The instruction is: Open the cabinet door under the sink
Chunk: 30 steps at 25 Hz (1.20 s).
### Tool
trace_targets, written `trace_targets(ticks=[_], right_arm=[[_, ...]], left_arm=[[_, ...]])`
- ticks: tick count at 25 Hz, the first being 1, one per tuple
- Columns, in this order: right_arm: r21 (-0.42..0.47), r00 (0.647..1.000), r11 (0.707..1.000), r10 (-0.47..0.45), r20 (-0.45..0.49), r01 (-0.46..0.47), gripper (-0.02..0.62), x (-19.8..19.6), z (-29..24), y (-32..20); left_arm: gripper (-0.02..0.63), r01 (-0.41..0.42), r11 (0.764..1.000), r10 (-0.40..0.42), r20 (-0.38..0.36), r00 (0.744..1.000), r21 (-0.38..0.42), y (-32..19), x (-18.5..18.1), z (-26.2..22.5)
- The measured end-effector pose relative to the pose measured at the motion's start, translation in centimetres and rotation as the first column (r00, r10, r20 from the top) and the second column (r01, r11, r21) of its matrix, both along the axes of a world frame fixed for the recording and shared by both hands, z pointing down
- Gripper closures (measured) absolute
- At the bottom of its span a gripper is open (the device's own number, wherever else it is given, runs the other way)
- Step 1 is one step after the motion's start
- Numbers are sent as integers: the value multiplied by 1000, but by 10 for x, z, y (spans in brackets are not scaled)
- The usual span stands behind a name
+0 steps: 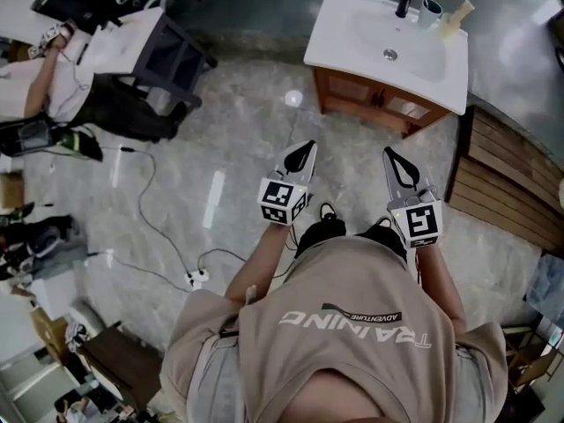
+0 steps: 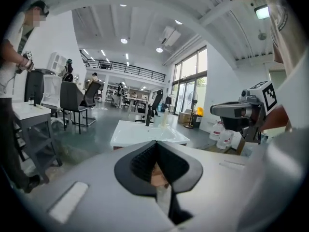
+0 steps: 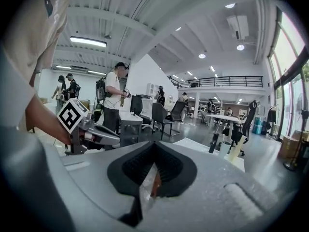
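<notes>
Ahead of you, well apart: the sink cabinet [image 1: 370, 93], doors shut
Your left gripper [image 1: 300, 158] and right gripper [image 1: 398, 167] point toward it, jaws of both closed and empty

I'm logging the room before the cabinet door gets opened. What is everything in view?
sink: one, white, top right, on the cabinet
cabinet: one, brown wood, under the sink
faucet: one, dark, at the sink's back
slats: several, brown wood, right of the cabinet
desk: one, dark grey, top left
cables: several, black and white, on the floor at left
power strip: one, white, floor at lower left
bystander: one, white top, far left
left claw: one, black, shut, empty
right claw: one, black, shut, empty
</notes>
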State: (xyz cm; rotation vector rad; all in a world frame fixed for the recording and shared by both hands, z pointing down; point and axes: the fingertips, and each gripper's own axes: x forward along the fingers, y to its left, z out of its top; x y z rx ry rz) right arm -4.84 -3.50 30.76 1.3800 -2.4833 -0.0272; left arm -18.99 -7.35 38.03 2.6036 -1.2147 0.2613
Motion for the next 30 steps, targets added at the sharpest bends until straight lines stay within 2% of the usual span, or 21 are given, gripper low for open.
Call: trace_targets(ticks=[4,8,11,15,18,24,30], right_arm=[[-20,998,998,57,-18,-58,594,4,1,6],[-51,991,989,135,-25,-136,594,30,6,7],[-95,978,975,205,39,-201,594,57,19,2],[-151,944,961,260,203,-232,594,77,27,-11],[-142,939,965,250,235,-222,594,85,27,-30],[-76,960,979,199,196,-188,594,124,22,-63],[-140,955,969,230,186,-206,594,173,52,-67]], left_arm=[[591,-75,997,75,1,997,-19,-19,14,16],[591,-111,994,110,-22,994,-13,-33,33,13],[591,-140,990,140,-25,990,0,-39,55,6],[591,-176,984,176,6,984,9,-39,73,0],[591,-156,988,156,36,987,8,-50,75,-6],[591,-82,996,80,60,995,21,-81,89,-27],[591,-77,996,75,62,995,37,-104,131,-36]])
